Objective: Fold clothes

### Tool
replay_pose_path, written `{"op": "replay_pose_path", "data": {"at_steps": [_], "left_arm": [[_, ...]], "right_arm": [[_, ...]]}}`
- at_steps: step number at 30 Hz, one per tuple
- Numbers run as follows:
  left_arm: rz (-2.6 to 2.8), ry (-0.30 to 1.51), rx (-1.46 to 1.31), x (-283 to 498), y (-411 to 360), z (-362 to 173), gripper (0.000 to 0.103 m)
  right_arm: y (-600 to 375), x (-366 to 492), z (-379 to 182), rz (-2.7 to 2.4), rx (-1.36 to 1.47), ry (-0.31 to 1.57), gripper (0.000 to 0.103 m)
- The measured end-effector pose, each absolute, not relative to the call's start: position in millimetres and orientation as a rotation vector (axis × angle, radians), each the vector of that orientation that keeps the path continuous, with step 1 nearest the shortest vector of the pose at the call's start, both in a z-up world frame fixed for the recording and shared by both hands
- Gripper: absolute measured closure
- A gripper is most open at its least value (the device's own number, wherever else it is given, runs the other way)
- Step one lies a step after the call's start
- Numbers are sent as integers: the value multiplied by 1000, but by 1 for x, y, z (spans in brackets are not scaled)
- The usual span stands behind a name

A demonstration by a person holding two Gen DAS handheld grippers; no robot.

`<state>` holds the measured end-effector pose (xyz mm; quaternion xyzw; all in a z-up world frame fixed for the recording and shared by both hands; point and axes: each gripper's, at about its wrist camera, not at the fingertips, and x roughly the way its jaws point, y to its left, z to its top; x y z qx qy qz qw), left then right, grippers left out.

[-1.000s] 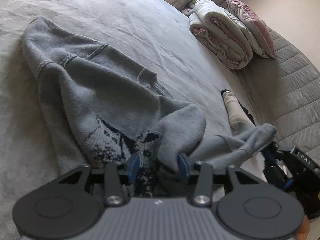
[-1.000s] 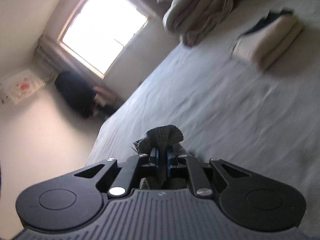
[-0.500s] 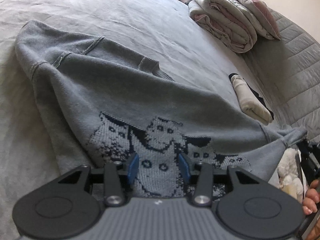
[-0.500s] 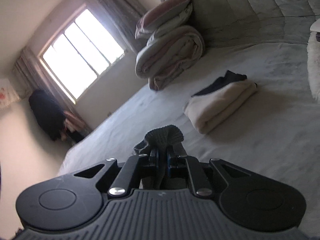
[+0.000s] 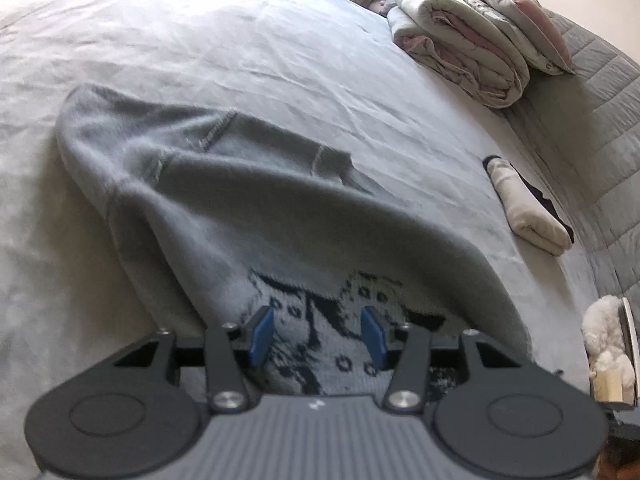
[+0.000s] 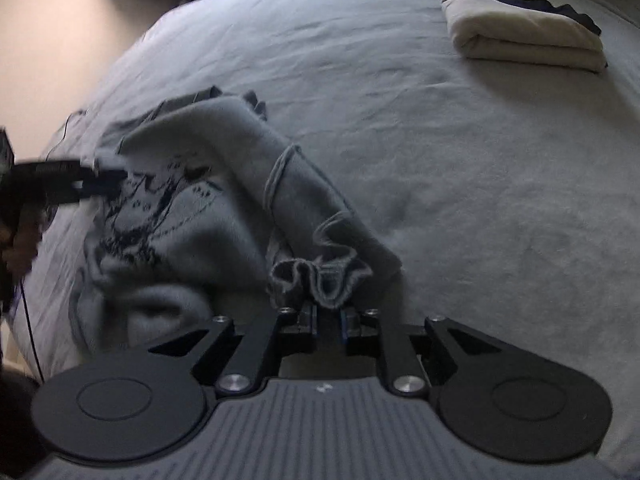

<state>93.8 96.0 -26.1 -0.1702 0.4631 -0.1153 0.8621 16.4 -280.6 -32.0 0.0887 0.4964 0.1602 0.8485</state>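
Note:
A grey knitted sweater [image 5: 280, 208] with a dark animal pattern lies half raised on the bed, its patterned hem running up to my left gripper [image 5: 318, 330]. The blue pads stand well apart and the jaws are opening; flat fabric lies between them without being pressed. In the right wrist view the sweater [image 6: 208, 208] is crumpled, and a bunched ribbed edge [image 6: 316, 280] sits right at the tips of my right gripper [image 6: 328, 316]. Its jaws are opening, a dark gap shows between the pads. My left gripper [image 6: 108, 182] touches the sweater's far side.
A folded cream garment [image 5: 528, 216] lies on a dark one near the quilted headboard [image 5: 592, 128]. A rolled duvet [image 5: 460, 48] and a pillow [image 5: 516, 12] are stacked at the bed's head. A white plush thing [image 5: 604, 332] sits at the right. A hand [image 6: 20, 248] holds the left gripper.
The right wrist view has swung from the window and wall down onto the bed. The sweater, stretched taut between the grippers before, has slackened and crumpled. Both pairs of pads stand slightly wider.

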Motion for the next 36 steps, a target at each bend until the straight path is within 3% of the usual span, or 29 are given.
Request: {"op": "replay_pose_path", "data": {"at_steps": [2,4,6,12,18,24,32,35,36], "left_arm": [[-227,958,-333,100,98,-21,46],[-214,943,-288,110,98,-16,43],[-206,929,-228,122,97,-11,39],[-225,806,35,174,90,-8,21],[-214,777,225,219,85,-32,21],[-260,771,259,238,84,-47,23],[-354,813,258,258,79,-55,25],[-357,835,199,262,81,-56,34],[-358,835,184,261,81,-56,42]], "right_arm": [[-281,15,-23,348,196,1034,84],[-285,17,-11,352,231,992,59],[-287,19,-3,375,259,954,54],[-286,29,4,380,289,891,53],[-292,53,-3,284,351,856,53],[-292,84,-14,197,390,878,53],[-242,120,2,372,236,845,53],[-215,137,-17,400,202,857,53],[-207,140,-24,403,196,861,55]]}}
